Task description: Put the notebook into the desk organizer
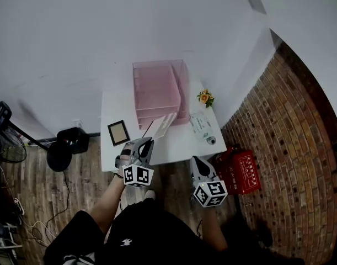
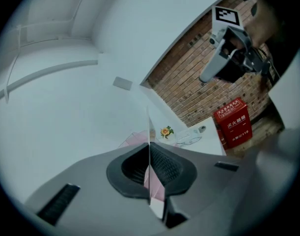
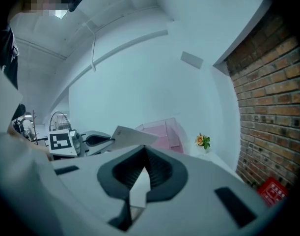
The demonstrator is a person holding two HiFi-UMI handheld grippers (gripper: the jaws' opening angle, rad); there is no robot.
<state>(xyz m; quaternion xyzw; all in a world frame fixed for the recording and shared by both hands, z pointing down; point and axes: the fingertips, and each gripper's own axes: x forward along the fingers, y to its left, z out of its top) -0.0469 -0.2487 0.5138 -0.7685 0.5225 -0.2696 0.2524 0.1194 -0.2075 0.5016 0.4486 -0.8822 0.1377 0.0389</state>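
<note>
The notebook (image 1: 161, 124), thin with a pale cover, is clamped at its near end in my left gripper (image 1: 148, 141) and tilts up over the white table (image 1: 174, 142). It points toward the pink see-through desk organizer (image 1: 159, 89) at the table's back. In the left gripper view the notebook (image 2: 149, 132) shows edge-on between the shut pads. My right gripper (image 1: 197, 163) hovers at the table's front edge, to the right, shut with nothing in it. The right gripper view shows the notebook (image 3: 130, 136) in front of the organizer (image 3: 164, 131).
A small framed picture (image 1: 118, 132) lies on the table left of the notebook. An orange flower (image 1: 205, 97) and a white object (image 1: 203, 128) sit at the right side. A red box (image 1: 242, 171) stands by the brick wall. A black stand (image 1: 66, 145) is at the left.
</note>
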